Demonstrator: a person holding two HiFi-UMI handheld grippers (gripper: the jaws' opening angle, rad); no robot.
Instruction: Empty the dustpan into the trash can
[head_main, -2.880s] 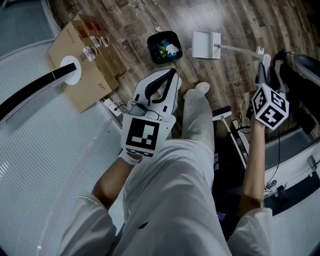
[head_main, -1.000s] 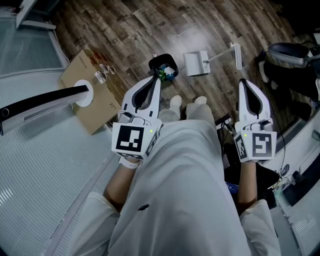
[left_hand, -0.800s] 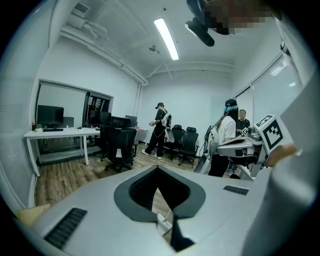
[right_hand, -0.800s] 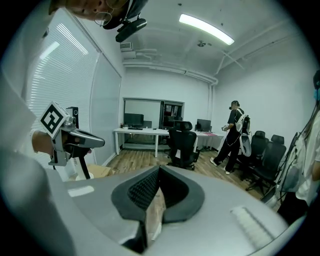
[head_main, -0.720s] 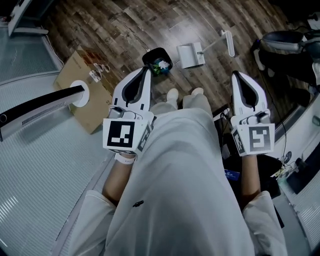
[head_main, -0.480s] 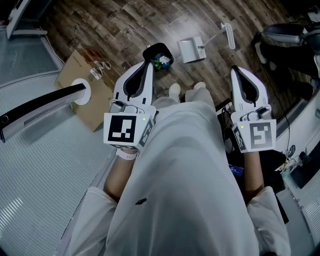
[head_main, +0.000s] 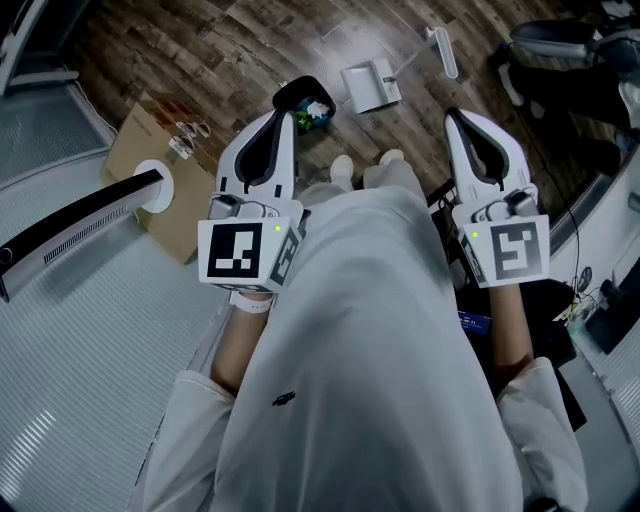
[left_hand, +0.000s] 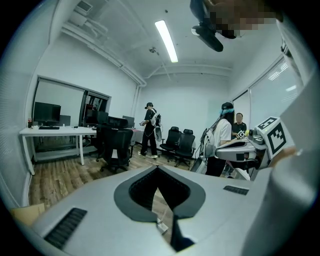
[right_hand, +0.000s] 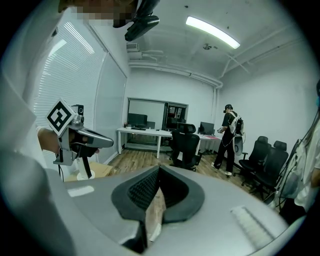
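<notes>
In the head view a black trash can with white and green scraps inside stands on the wood floor. Right of it lies the white dustpan, its long handle reaching to the right. My left gripper points forward with its tip just short of the can. It is shut and holds nothing. My right gripper is level with it on the other side of my legs, also shut and empty. In both gripper views the jaws are closed on nothing, left gripper and right gripper.
A cardboard box and a curved monitor lie to the left. Cables and dark equipment crowd the right. My shoes stand just short of the can. Office chairs, desks and standing people fill the room.
My right gripper has come down from an upright pose at the right and now points forward beside the left. Can and dustpan sit higher in the head view.
</notes>
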